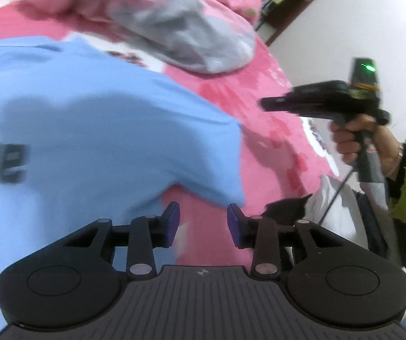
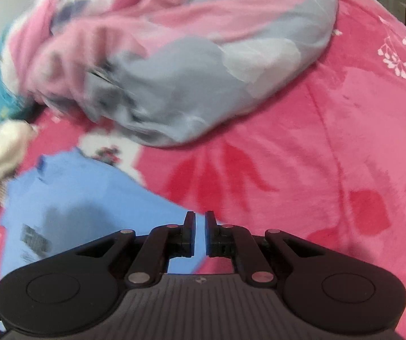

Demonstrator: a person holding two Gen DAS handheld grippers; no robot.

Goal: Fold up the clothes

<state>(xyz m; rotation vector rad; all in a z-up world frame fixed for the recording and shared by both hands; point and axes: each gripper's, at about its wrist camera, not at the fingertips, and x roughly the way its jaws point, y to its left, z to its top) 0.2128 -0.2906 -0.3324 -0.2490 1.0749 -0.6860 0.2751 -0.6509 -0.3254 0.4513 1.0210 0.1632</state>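
A light blue T-shirt [image 1: 89,130] with dark lettering lies spread on the pink bed cover [image 1: 245,90]. My left gripper [image 1: 204,221] is open above the bed, just off the shirt's sleeve edge, and only pink cover shows between its fingers. In the right wrist view the same shirt [image 2: 84,198] lies at the lower left. My right gripper [image 2: 200,226] hovers over the shirt's right edge, shut with only a thin slit between its pads and nothing in it. The left wrist view also shows the right gripper [image 1: 268,103] from the side, held in a hand [image 1: 353,138] above the bed.
A crumpled pink and grey quilt [image 2: 188,85] is heaped behind the shirt. A cream fluffy cloth [image 2: 1,147] and a teal cloth [image 2: 4,96] lie at the left. A white bag [image 1: 333,204] and a black item [image 1: 287,206] sit at the bed's right edge, near a white wall [image 1: 330,28].
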